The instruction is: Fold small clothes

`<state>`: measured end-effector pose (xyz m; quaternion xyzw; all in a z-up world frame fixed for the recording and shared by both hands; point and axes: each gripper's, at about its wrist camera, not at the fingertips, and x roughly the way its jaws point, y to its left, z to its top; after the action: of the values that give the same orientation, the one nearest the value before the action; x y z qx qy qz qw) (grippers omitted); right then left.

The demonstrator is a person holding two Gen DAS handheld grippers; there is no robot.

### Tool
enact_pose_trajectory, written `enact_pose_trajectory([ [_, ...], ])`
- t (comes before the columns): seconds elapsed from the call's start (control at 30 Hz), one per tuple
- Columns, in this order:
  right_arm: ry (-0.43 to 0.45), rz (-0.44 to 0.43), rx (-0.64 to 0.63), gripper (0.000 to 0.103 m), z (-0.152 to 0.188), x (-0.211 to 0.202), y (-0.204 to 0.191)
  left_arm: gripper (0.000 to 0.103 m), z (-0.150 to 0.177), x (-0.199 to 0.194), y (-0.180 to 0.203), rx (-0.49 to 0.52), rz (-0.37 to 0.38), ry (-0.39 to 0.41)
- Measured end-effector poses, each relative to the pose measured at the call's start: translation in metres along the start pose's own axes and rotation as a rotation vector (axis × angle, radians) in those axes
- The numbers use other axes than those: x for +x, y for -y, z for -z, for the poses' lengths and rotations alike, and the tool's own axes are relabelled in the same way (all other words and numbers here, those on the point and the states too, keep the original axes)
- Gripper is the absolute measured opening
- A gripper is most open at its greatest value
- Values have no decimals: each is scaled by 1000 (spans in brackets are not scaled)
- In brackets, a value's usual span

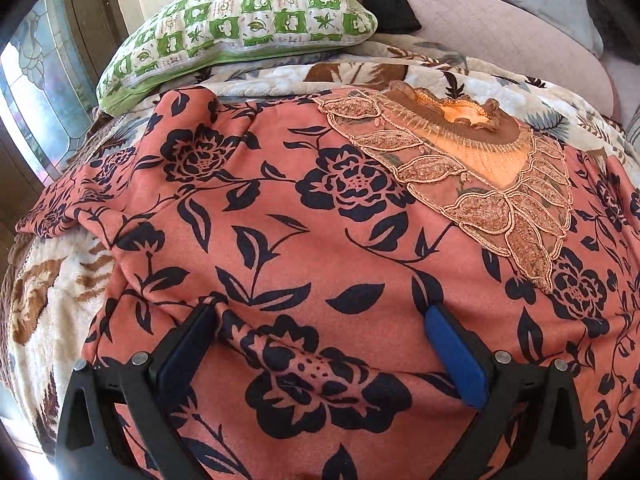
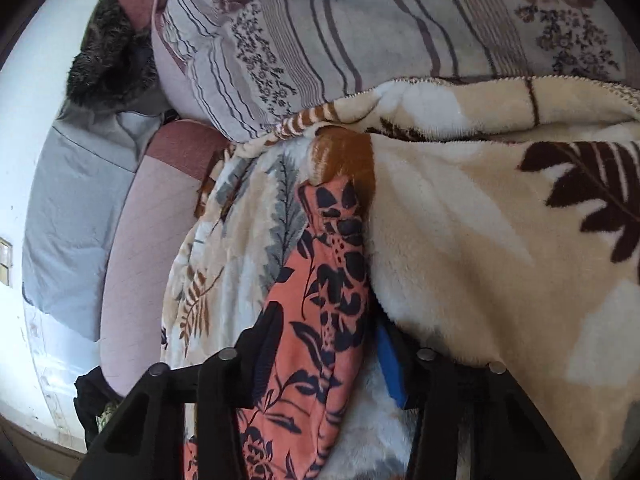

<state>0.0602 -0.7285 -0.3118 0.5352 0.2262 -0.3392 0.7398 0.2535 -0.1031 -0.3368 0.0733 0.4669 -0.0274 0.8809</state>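
Observation:
A salmon-pink garment (image 1: pixel 304 240) with dark navy flowers lies spread on a leaf-print fleece blanket (image 1: pixel 52 300). Its beaded lace collar (image 1: pixel 472 168) lies at the upper right. My left gripper (image 1: pixel 320 316) is open, its fingers resting on the cloth with a raised fold of fabric between them. In the right wrist view a strip of the same garment (image 2: pixel 324 288) runs between the fingers of my right gripper (image 2: pixel 324 328), which stands open around it, on the blanket (image 2: pixel 480 240).
A green-and-white checked pillow (image 1: pixel 240 20) lies beyond the garment, with a pink sheet (image 1: pixel 500 32) further right. A striped floral quilt (image 2: pixel 340 32), grey pillow (image 2: pixel 76 208) and dark furry item (image 2: pixel 108 64) lie around the blanket. A window is at far left.

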Motion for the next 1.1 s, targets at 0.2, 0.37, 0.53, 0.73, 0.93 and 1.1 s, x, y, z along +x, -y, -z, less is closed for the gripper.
enact_pose_trajectory([
  [0.2, 145, -87, -136, 5, 14, -39, -44, 103, -9, 1, -7, 35, 37, -29],
  [0.37, 129, -289, -284, 5, 56, -96, -127, 103, -26, -37, -35, -35, 38, 127],
  [0.53, 41, -422, -505, 5, 156, -134, -228, 103, -35, -58, -80, -102, -92, 239],
  [0.73, -121, -419, -753, 5, 332, -108, -309, 103, -35, -61, -160, -299, -185, 225],
  [0.93, -395, -378, -874, 9, 525, -39, -323, 103, -30, -61, -224, -441, -308, 227],
  [1.1, -559, -389, -1053, 35, 609, -31, -309, 103, -26, -56, -251, -516, -303, 201],
])
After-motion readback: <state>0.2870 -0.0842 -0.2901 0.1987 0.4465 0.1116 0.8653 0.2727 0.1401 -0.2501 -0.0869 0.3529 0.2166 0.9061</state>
